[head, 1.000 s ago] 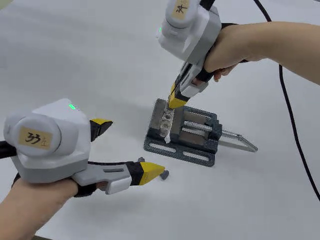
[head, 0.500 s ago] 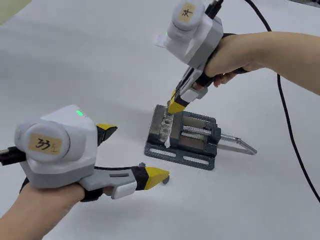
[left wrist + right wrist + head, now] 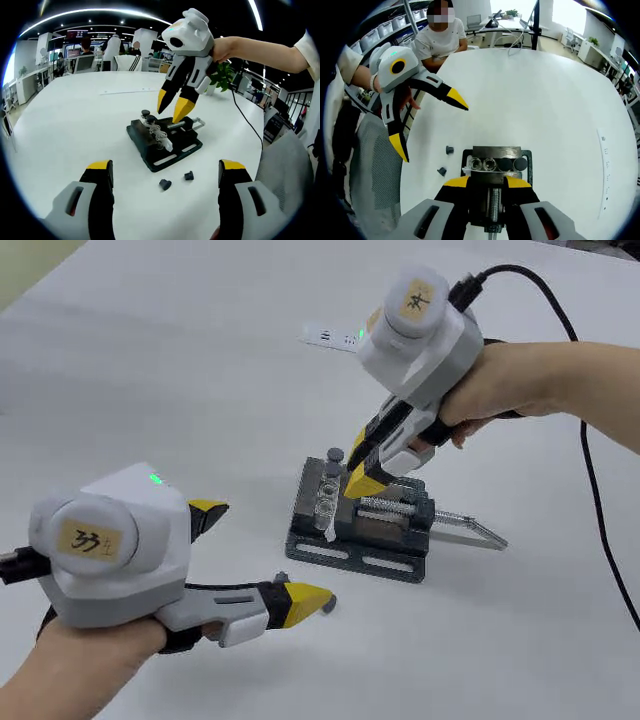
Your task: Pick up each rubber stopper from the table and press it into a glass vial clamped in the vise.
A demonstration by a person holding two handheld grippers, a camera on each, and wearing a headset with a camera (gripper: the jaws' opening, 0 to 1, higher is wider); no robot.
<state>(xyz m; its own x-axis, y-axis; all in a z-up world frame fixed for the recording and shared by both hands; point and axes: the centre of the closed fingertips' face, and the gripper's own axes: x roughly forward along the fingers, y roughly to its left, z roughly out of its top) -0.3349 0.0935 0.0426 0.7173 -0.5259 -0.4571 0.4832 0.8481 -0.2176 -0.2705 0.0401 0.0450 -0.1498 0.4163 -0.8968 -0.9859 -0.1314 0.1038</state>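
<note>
At the white bench (image 3: 150,360): left claw (image 3: 279,551) spread wide and gripping nothing, held low over the surface. Just ahead of its tips, two loose rubber stoppers (image 3: 165,184), dark, lying apart from each other between that claw and the vise (image 3: 360,558). Clamped upright in the vise, a row of four glass vials (image 3: 489,163): two plugged with dark stoppers at one end, two clear and unplugged at the end nearer the loose pair. Just above the vise, on its screw side, right claw (image 3: 351,481), tips pointing down. Hangs parted, holds nothing. Seen along the right claw's own yellow tips, the vial row straight ahead, the loose stoppers off to the left of the vise. Well apart, the two claws.
</note>
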